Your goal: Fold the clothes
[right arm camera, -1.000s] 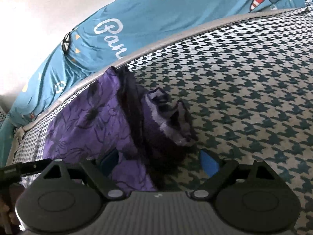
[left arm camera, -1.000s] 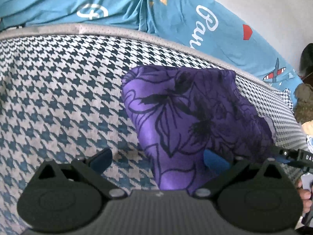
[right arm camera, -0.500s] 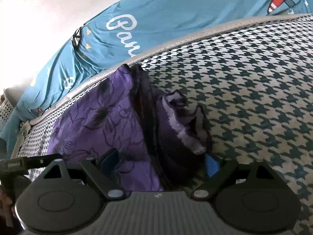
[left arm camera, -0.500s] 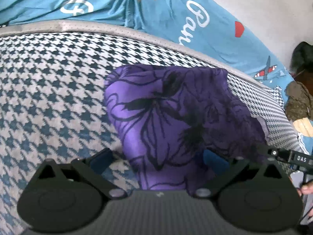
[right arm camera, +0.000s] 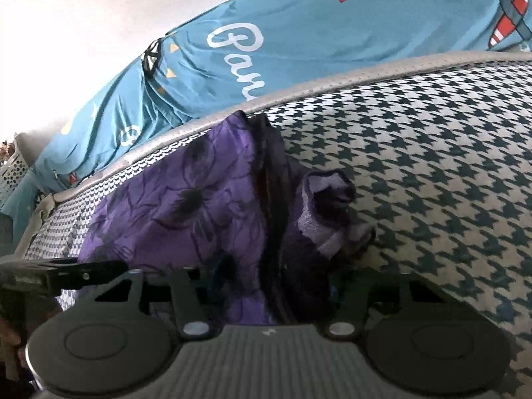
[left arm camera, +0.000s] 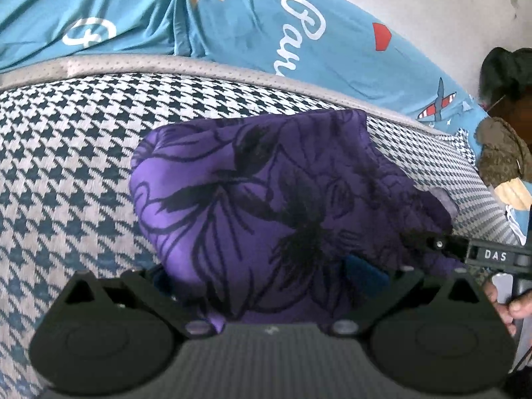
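A purple garment (left arm camera: 249, 193) with a black flower print lies folded on the houndstooth mattress (left arm camera: 66, 166). My left gripper (left arm camera: 262, 276) straddles its near edge, jaws wide, with the cloth lying between the fingers. In the right wrist view the same garment (right arm camera: 173, 212) shows a dark fold line and a bunched, paler end (right arm camera: 326, 226). My right gripper (right arm camera: 272, 282) is at that near end. Its jaws are closing, and the cloth fills the gap and touches both pads. Each gripper's tip shows at the edge of the other's view: the right gripper (left arm camera: 465, 249) and the left gripper (right arm camera: 66, 272).
A blue printed sheet (left arm camera: 232, 26) hangs behind the mattress's grey rim (left arm camera: 199, 66). A brown plush thing (left arm camera: 502, 153) sits at the far right. A hand (left arm camera: 508, 302) holds the right gripper. A white perforated basket (right arm camera: 13, 169) stands at the left edge.
Both grippers have slid forward over the garment's near edge, so the cloth now lies between the fingers of each. The right gripper's fingers have come inward onto the cloth.
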{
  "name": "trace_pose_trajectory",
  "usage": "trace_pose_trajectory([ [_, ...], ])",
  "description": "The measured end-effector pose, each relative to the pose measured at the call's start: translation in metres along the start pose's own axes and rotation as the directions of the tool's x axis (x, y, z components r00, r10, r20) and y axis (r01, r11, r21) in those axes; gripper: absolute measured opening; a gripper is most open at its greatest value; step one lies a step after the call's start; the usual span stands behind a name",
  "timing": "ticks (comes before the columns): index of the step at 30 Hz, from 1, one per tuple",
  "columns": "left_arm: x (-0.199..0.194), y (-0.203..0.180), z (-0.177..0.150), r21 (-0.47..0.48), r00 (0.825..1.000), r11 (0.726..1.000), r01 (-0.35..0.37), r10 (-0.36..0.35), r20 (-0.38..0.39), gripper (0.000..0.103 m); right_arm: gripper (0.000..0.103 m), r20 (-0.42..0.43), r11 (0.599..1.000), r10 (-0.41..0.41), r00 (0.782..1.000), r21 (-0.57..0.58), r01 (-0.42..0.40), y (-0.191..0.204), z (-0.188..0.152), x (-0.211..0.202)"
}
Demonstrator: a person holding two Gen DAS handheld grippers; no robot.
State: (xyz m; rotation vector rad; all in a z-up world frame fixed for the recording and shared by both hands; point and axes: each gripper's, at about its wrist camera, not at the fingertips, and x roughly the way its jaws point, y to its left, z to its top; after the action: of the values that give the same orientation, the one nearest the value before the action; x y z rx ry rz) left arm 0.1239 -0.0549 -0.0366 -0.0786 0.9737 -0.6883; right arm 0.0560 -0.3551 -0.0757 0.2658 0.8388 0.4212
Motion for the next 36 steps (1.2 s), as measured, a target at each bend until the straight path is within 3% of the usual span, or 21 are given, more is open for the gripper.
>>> trace_pose_trajectory([
  [8,0.002,-0.006,-0.001,0.011,0.999,1.0,-0.027,0.027,0.023,0.102,0.041,0.006,0.999,0.017,1.0,-0.043,-0.017,0.015,0.0,0.005],
  [20,0.006,-0.011,-0.003,0.034,0.997,0.997,-0.069,0.068,0.037,0.102,0.05,-0.006,0.999,-0.017,1.0,-0.04,0.017,0.018,-0.001,0.012],
  [23,0.006,-0.015,-0.004,0.039,0.995,0.995,-0.087,0.085,0.05,0.101,0.039,0.008,0.998,-0.025,1.0,-0.063,0.025,0.022,-0.002,0.012],
  [27,-0.001,-0.02,-0.004,0.044,0.99,0.992,-0.12,0.116,0.079,0.086,0.031,0.043,0.993,-0.041,0.998,-0.108,0.046,0.033,-0.003,0.009],
  [31,-0.011,-0.023,-0.004,0.049,0.984,0.988,-0.144,0.138,0.112,0.066,0.028,0.094,0.989,-0.037,0.995,-0.139,0.05,0.045,-0.001,-0.001],
  [36,-0.023,-0.031,-0.004,0.078,0.974,0.979,-0.188,0.176,0.144,0.052,0.027,0.145,0.979,-0.028,0.989,-0.195,0.057,0.065,-0.002,-0.011],
])
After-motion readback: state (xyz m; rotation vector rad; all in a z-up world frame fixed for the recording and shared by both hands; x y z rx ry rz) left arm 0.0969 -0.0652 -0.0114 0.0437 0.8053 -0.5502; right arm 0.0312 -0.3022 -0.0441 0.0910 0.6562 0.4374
